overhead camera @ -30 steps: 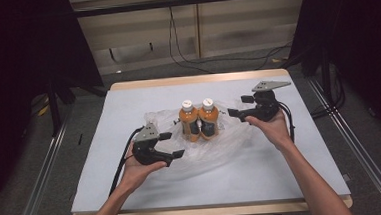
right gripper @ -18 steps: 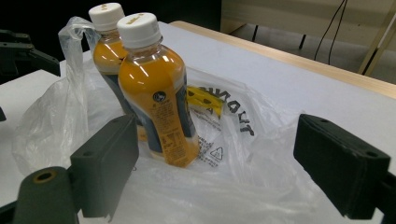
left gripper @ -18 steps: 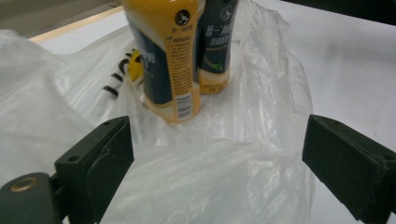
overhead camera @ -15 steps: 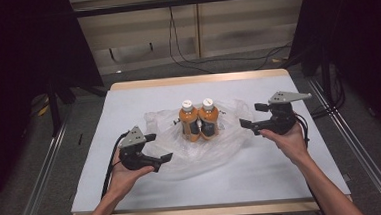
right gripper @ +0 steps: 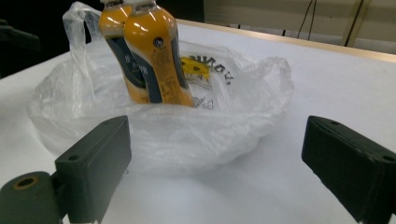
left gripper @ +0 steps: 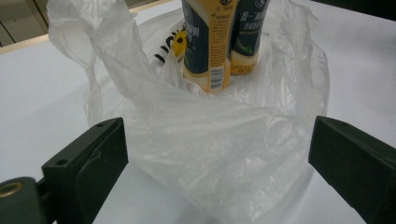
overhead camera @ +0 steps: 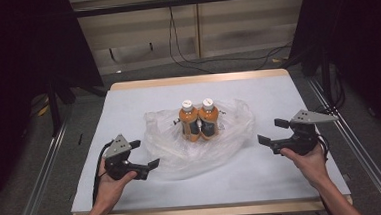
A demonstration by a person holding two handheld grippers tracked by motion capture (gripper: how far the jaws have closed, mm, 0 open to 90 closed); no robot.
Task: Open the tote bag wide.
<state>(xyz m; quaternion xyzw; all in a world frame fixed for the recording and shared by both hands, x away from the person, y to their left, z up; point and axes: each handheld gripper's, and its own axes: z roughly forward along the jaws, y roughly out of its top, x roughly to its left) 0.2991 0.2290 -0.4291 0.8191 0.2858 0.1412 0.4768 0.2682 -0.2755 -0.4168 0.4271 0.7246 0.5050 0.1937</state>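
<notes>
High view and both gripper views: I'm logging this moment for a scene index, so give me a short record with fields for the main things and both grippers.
bottles: two orange bottles, upright, side by side, white caps
bag: clear plastic bag, slumped open around the bottles
surface: white table
left gripper: open, apart from the bag, nothing between its fingers
right gripper: open, right of the bag, holding nothing

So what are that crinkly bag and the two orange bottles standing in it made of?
The bag looks like thin clear plastic film: you see through it, and it wrinkles and shines. The bottles seem to be clear plastic filled with orange drink, with glossy printed labels and white caps, though glass can't be ruled out.
</notes>
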